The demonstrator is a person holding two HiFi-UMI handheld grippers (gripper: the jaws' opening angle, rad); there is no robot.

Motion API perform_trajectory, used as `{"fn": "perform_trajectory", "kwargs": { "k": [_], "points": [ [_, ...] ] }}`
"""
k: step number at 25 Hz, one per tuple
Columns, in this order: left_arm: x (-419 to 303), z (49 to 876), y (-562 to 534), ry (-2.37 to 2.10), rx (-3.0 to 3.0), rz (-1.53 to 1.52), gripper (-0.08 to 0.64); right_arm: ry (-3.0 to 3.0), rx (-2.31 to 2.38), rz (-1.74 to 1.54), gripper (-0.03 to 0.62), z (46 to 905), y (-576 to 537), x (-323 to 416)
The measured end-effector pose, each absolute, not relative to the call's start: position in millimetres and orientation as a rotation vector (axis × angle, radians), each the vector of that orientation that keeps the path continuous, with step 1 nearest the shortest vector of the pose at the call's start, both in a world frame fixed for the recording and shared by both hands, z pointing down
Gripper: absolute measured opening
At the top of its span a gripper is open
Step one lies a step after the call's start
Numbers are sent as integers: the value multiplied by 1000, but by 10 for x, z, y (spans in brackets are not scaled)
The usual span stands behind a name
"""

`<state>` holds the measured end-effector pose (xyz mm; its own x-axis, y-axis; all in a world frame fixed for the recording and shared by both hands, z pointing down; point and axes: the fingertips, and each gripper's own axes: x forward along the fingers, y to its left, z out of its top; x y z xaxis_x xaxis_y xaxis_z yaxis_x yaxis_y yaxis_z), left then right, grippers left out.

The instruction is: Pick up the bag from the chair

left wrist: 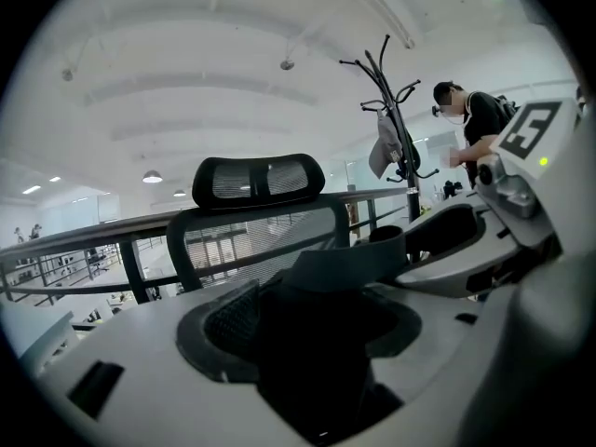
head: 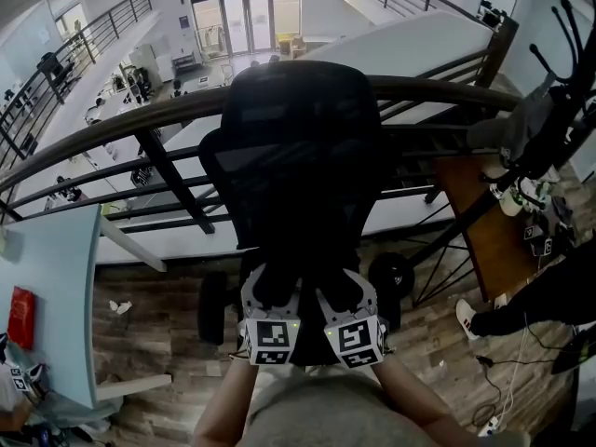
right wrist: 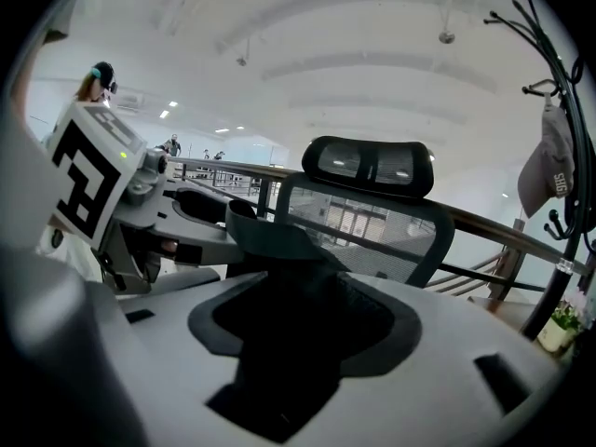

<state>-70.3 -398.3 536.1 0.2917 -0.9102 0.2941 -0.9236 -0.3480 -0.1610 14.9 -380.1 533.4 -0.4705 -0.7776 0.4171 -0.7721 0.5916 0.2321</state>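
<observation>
A black mesh office chair [head: 298, 147] stands in front of me against a railing; its back and headrest [left wrist: 259, 180] fill both gripper views. The bag [head: 312, 291] is black and hard to tell from the seat in the head view. My left gripper [head: 272, 291] and right gripper [head: 343, 291] are side by side at the seat's near edge. Dark bag fabric [left wrist: 307, 333] fills the left jaws, and a grey strap [left wrist: 345, 264] rises from them. The right gripper [right wrist: 298, 333] holds the same dark fabric, with the grey strap [right wrist: 270, 240] above it.
A curved railing [head: 140, 119] runs behind the chair, with a drop beyond it. A black coat rack [head: 559, 73] with a grey cap [right wrist: 556, 170] and a wooden table [head: 494, 240] stand on the right, with a person [head: 549, 296] next to them. A pale blue table [head: 56, 296] is on the left.
</observation>
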Motion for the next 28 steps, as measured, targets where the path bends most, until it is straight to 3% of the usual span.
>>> {"fn": "perform_trajectory", "kwargs": {
  "k": [12, 18, 28],
  "points": [
    [-617, 5087, -4159, -1760, 2563, 299, 264, -2386, 1248, -107, 195, 5099, -4148, -27],
    [-600, 4999, -4339, -1753, 2557, 241, 227, -2412, 1258, -52, 193, 5095, -4247, -53],
    [-644, 4964, -4571, -1737, 2512, 204, 183, -2482, 1363, -48, 117, 4880, -4394, -180]
  ]
}}
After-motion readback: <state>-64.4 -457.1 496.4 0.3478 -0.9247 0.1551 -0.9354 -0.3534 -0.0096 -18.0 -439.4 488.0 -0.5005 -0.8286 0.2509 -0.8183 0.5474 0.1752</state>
